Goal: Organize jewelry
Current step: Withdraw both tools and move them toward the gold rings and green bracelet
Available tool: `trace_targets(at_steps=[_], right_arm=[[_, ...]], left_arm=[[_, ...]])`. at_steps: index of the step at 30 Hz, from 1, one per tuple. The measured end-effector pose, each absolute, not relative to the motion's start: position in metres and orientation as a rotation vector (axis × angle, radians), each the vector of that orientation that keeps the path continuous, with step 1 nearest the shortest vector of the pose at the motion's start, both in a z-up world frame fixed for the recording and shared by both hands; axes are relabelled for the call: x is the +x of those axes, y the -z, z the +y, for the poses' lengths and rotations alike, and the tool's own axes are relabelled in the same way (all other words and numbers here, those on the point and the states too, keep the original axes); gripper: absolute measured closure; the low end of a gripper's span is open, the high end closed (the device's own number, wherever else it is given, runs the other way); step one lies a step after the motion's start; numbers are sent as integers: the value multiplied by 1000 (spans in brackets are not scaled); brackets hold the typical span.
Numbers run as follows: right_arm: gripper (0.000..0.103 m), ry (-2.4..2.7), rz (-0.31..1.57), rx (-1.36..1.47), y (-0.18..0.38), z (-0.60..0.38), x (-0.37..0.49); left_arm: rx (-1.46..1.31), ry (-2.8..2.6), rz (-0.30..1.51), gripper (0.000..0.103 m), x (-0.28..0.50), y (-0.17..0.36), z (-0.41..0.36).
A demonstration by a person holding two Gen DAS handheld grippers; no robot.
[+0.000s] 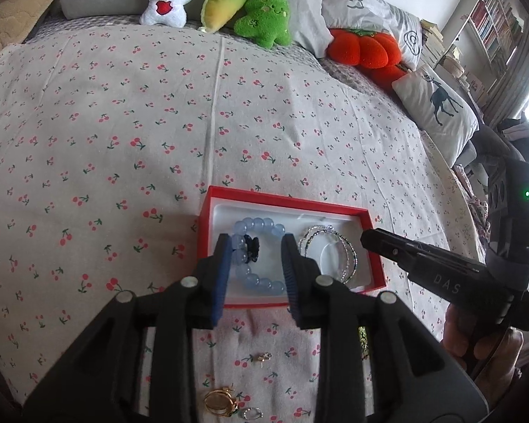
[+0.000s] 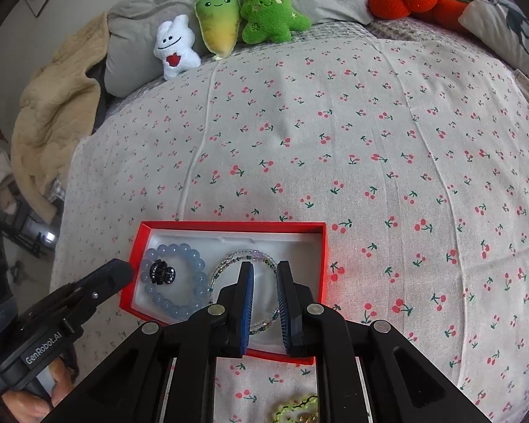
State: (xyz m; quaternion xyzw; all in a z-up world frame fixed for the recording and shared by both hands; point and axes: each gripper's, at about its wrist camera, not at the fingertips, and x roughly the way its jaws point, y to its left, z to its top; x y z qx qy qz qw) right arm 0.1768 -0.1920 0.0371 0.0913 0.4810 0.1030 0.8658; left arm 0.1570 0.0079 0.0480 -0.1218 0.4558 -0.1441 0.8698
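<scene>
An open red box [image 1: 285,204] [image 2: 229,226] with a white lining lies on the cherry-print bedspread. Inside it are a pale blue bead bracelet [image 1: 257,225] [image 2: 194,257], a small dark sparkly piece [image 1: 250,245] [image 2: 162,271] within the bracelet's loop, and thin beaded bangles [image 1: 345,246] [image 2: 229,259]. My left gripper [image 1: 255,245] stands open over the blue bracelet, and its pads touch nothing. My right gripper [image 2: 264,267] hovers over the bangles with a narrow gap between its pads and nothing pinched. In the left wrist view the right gripper [image 1: 366,238] points at the box's right end.
Loose pieces lie on the bedspread in front of the box: gold rings [image 1: 218,402], a small gold earring [image 1: 262,356], a silver ring [image 1: 252,413] and a green-yellow piece [image 2: 296,409]. Plush toys [image 1: 250,10] and pillows [image 1: 437,112] line the far side of the bed.
</scene>
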Motion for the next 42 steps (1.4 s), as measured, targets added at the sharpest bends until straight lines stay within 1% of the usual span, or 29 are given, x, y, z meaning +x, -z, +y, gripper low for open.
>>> trace_targets(at_steps=[3, 4, 5, 6, 8, 9, 10, 11, 12, 20, 24, 33, 37, 42], right_arm=[[88, -221, 997, 166, -47, -194, 164], [87, -219, 994, 164, -50, -195, 159], [87, -214, 992, 159, -52, -197, 153], [85, -209, 992, 152, -54, -198, 148], [81, -203, 997, 140, -54, -200, 136], [73, -199, 1004, 135, -53, -202, 129], [53, -197, 1010, 132, -52, -203, 123], [40, -197, 1012, 130, -51, -204, 117], [28, -196, 1010, 126, -49, -205, 111], [26, -193, 1083, 103, -28, -213, 74], [20, -159, 1090, 73, -20, -216, 60], [20, -135, 1104, -40, 8, -219, 37], [20, -125, 1116, -59, 23, -229, 32], [20, -113, 1125, -34, 36, -243, 31]], left_arm=[[-222, 295, 946, 47, 141, -56, 11], [-211, 286, 949, 45, 136, -57, 12], [-201, 275, 956, 41, 130, -57, 14], [-194, 263, 965, 36, 124, -55, 17], [-179, 235, 987, 31, 110, -50, 21], [-164, 220, 997, 27, 103, -47, 23], [-147, 200, 1005, 26, 96, -44, 24], [-127, 179, 1013, 23, 90, -41, 26], [-110, 163, 1022, 22, 84, -37, 28], [-107, 137, 1083, 21, 46, -18, 49], [-97, 125, 1084, 20, 31, -8, 58], [7, 201, 1102, 20, 13, 24, 50], [65, 246, 1077, 20, 11, 26, 41], [6, 327, 1077, 20, 18, 24, 36]])
